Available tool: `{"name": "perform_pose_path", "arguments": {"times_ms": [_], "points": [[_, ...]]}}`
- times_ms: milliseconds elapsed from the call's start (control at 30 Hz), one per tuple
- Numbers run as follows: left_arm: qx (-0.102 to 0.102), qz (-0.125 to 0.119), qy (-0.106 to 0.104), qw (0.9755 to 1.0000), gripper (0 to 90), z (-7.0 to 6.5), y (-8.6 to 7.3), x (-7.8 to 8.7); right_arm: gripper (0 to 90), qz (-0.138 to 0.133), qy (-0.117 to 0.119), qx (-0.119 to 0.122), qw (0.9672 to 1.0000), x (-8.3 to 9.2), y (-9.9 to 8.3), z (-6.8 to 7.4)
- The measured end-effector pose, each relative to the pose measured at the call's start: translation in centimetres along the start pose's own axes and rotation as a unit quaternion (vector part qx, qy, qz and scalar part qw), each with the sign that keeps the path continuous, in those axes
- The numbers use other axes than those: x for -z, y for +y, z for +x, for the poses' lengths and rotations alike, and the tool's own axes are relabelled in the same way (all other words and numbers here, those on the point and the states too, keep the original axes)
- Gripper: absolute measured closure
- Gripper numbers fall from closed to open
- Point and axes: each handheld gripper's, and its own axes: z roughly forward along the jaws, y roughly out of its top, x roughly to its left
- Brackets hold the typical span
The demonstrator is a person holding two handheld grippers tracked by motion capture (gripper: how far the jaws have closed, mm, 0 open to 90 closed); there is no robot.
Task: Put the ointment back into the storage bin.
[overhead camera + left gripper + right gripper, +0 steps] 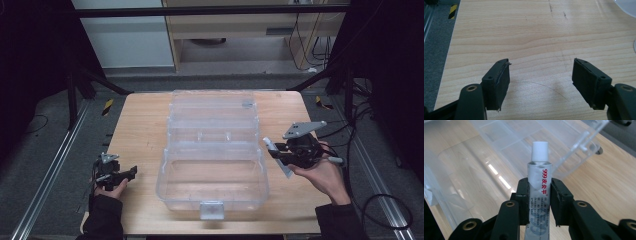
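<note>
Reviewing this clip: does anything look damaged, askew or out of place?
One small thing: on the left tool, the dark pad lining of one finger is frayed and peeling at its edge. Otherwise nothing stands out: the clear plastic tiered box sits open on the wooden table, and the right tool holds the white-capped silver tube squarely.

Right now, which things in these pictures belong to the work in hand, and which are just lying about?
In the work:
- silver ointment tube with white cap and red lettering, clamped in the right gripper
- clear plastic tiered storage box, open, beside that tube

Lying about:
- left gripper, jaws open with nothing between them, over the light wooden table
- black cables on the grey floor
</note>
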Motion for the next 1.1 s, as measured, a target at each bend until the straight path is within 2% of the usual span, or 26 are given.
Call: {"name": "perform_pose_path", "arguments": {"times_ms": [233,367,400,500,567,667,833,933,1000,1033,1100], "points": [[0.0,-0.001,-0.001,1.0,30.4,0.0,0.0,0.0,70.0,0.004,0.029,0.04,0.9988,-0.7,2.9,1.2],[0.001,-0.001,-0.001,1.0,30.4,0.1,0.0,0.0,70.0,0.013,0.044,0.07,0.9965,-1.4,4.3,2.1],[0.001,-0.001,-0.001,1.0,30.4,0.1,0.0,0.0,70.0,0.02,0.052,0.087,0.9946,-1.9,4.8,2.6],[0.0,-0.001,-0.001,1.0,30.4,0.1,0.0,0.0,70.0,0.023,0.063,0.099,0.9928,-2.4,5.2,2.9],[0.0,-0.002,-0.001,1.0,30.5,0.1,0.0,0.0,70.0,0.03,0.077,0.116,0.9899,-3.2,5.8,3.5],[0.0,-0.001,-0.001,1.0,30.5,0.1,0.0,0.0,70.0,0.036,0.088,0.118,0.9884,-3.7,5.9,3.7],[0.0,-0.001,-0.001,1.0,30.6,0.1,0.0,0.0,70.0,0.062,0.106,0.147,0.9814,-5.3,6.0,4.6],[0.0,-0.001,0.0,1.0,30.6,0.1,0.0,0.0,70.0,0.072,0.115,0.156,0.9784,-5.9,5.9,5.0],[0.0,-0.001,0.0,1.0,30.6,0.1,0.0,0.0,70.0,0.085,0.126,0.169,0.9739,-6.7,5.7,5.5],[0.0,-0.001,0.0,1.0,30.6,0.1,0.0,0.0,70.0,0.085,0.126,0.169,0.9739,-6.7,5.7,5.5],[0.0,-0.001,0.0,1.0,30.6,0.1,0.0,0.0,70.0,0.094,0.129,0.179,0.9708,-7.2,5.5,5.8]]}}
